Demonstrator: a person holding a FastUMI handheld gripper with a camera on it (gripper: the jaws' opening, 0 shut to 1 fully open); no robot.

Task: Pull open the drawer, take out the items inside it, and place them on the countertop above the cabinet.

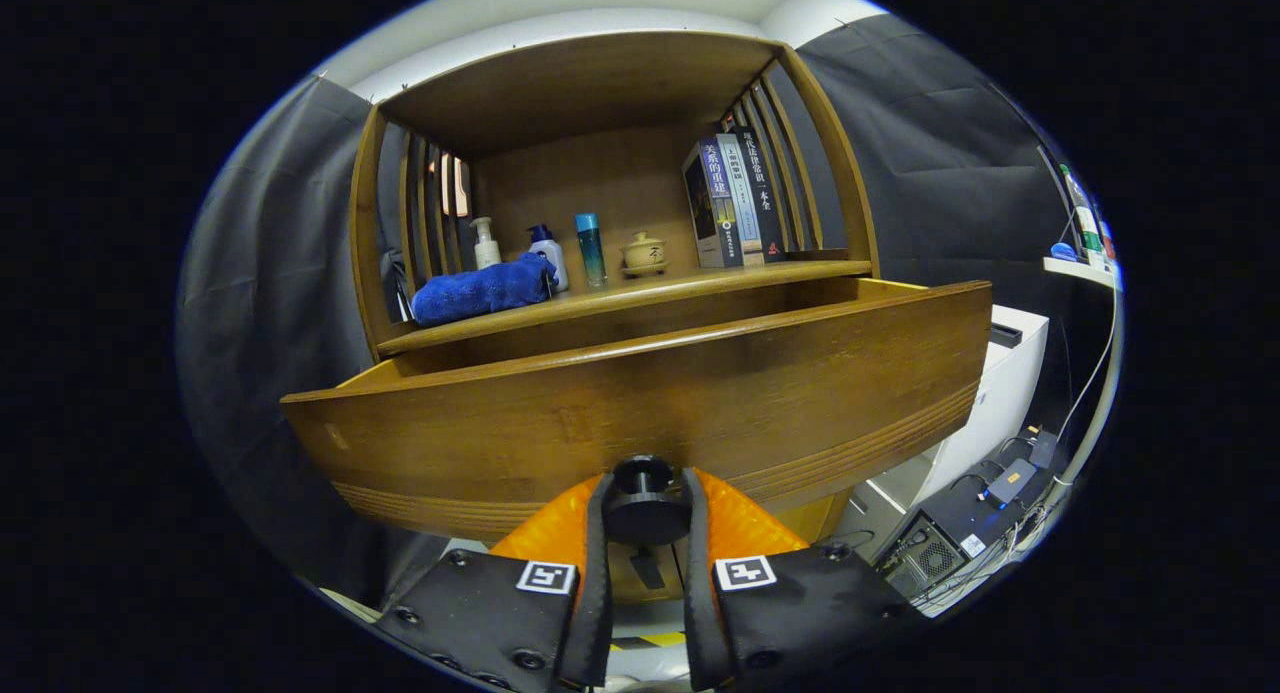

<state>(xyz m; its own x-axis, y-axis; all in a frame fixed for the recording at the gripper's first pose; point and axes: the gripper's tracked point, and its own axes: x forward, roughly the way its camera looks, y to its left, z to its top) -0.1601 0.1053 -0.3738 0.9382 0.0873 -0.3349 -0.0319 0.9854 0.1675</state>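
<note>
A wooden drawer (650, 393) stands pulled partly out of the cabinet, its front panel close before me. Its round dark knob (645, 503) sits between my two fingers, and my gripper (645, 508) is shut on it, one finger pressing each side. From this low angle the drawer's inside is hidden behind the front panel. Above it runs the countertop (700, 281), which carries a blue towel (482, 288), a pump bottle (486, 243), a white and blue bottle (550, 253), a teal spray can (590, 249), a small lidded pot (643, 253) and several upright books (730, 201).
Slatted wooden sides and a wooden top frame the shelf above the countertop. A white cabinet (1000, 393) stands to the right of the drawer. On the floor beyond it lie a computer case (925, 553), cables and adapters. A small shelf (1080, 268) with bottles hangs at the far right.
</note>
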